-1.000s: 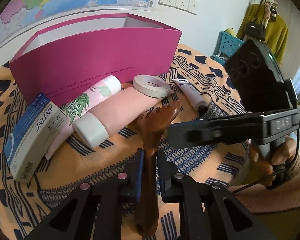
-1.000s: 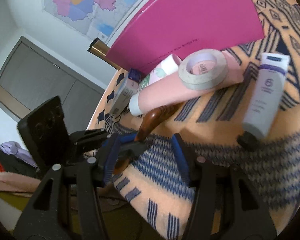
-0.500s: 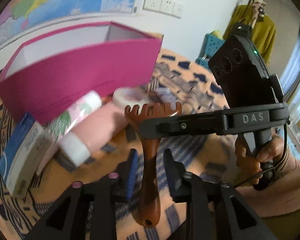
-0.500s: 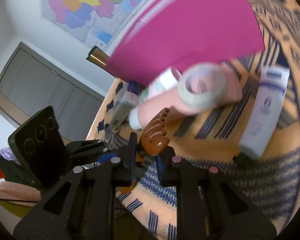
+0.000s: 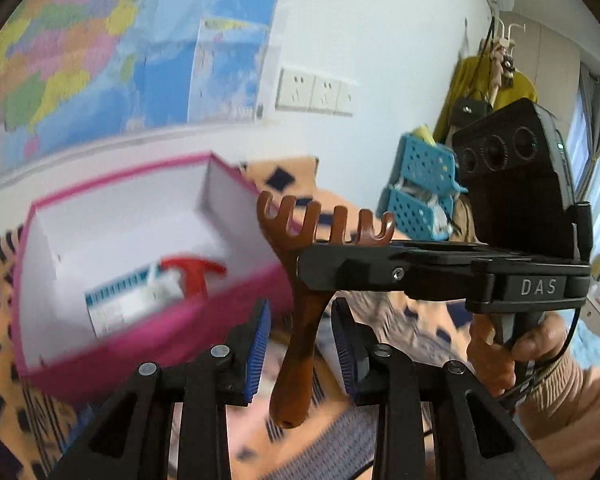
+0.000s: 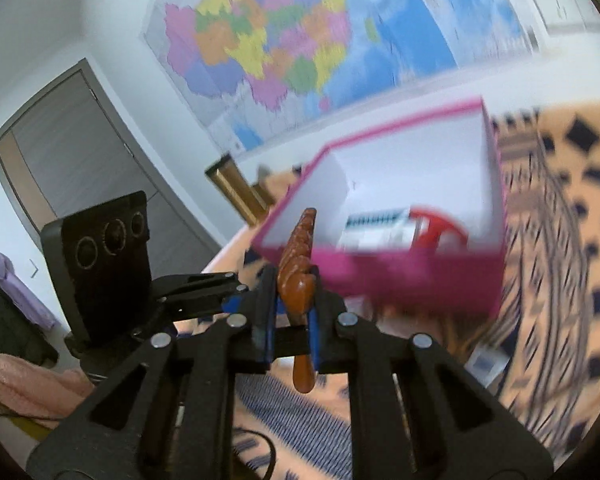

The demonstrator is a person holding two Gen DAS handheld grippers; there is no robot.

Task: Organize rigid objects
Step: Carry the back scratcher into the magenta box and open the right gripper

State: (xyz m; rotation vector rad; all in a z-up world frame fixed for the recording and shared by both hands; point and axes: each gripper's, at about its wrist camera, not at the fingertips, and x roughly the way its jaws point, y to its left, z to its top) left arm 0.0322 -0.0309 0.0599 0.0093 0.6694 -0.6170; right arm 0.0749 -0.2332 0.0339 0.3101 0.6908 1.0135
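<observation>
Now both grippers clamp the brown wooden scratcher (image 5: 300, 312): the left gripper (image 5: 300, 332) pinches its handle, and the right gripper (image 6: 294, 316), its jaws just closed, squeezes the neck below the claw. Beyond the fingertips sits the open pink box (image 5: 112, 344), a red-capped item (image 5: 192, 272) inside.

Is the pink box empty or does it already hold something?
Not empty. The pink box is open-topped, and a blue-and-white carton and a red piece lie inside.
</observation>
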